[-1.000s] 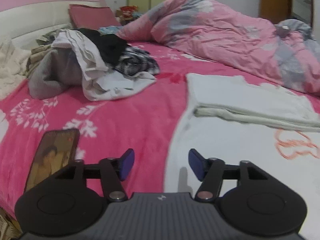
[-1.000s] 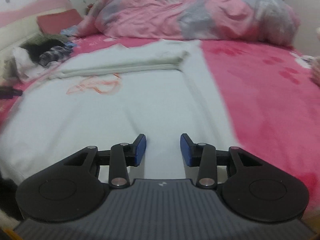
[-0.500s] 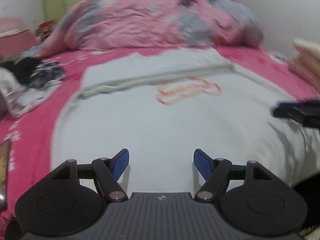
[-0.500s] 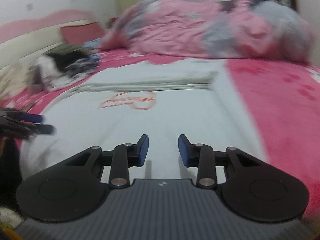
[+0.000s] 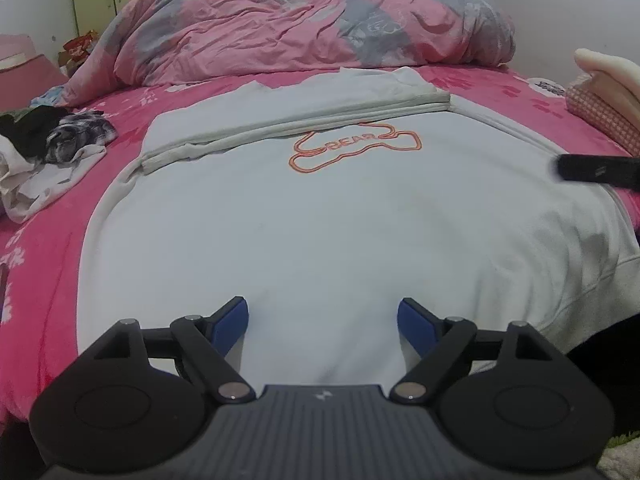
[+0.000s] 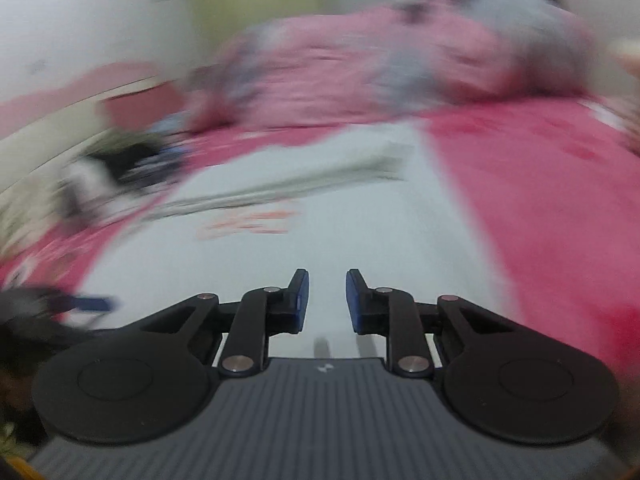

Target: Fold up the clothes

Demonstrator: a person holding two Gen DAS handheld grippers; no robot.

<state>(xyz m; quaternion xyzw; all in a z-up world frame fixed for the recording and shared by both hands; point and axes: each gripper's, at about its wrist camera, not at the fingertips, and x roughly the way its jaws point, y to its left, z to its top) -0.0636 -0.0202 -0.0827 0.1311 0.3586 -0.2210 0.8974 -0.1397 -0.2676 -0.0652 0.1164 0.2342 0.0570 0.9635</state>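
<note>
**2 grippers over the pale sweatshirt, neither holding cloth**

Left gripper [image 5: 323, 320]: jaws wide apart, having just been opening; nothing between the blue pads [image 5: 232, 322]. It hangs over the near hem of the sweatshirt [image 5: 320, 220], tilted down toward it.

Right gripper [image 6: 327, 300]: jaws drawn in to a narrow gap, having just been closing; nothing between them, only sweatshirt [image 6: 340, 240] seen below. That view is badly blurred. From the left wrist view its dark tip [image 5: 596, 170] shows at the sweatshirt's right edge.

Sweatshirt: pale grey-white, spread flat on the pink bedspread [image 5: 40, 280], near hem hanging over the bed's edge. Orange outline print [image 5: 356, 150] reading "BEAR" on the chest. Far end folded back over itself in a flat band [image 5: 296, 114] just beyond the print.

Beyond: rumpled pink-and-grey duvet [image 5: 280, 20] across the far side. Left: heap of unfolded clothes [image 5: 48, 148], black, checked and white. Right: folded cream and pink checked items [image 5: 600, 96].
</note>
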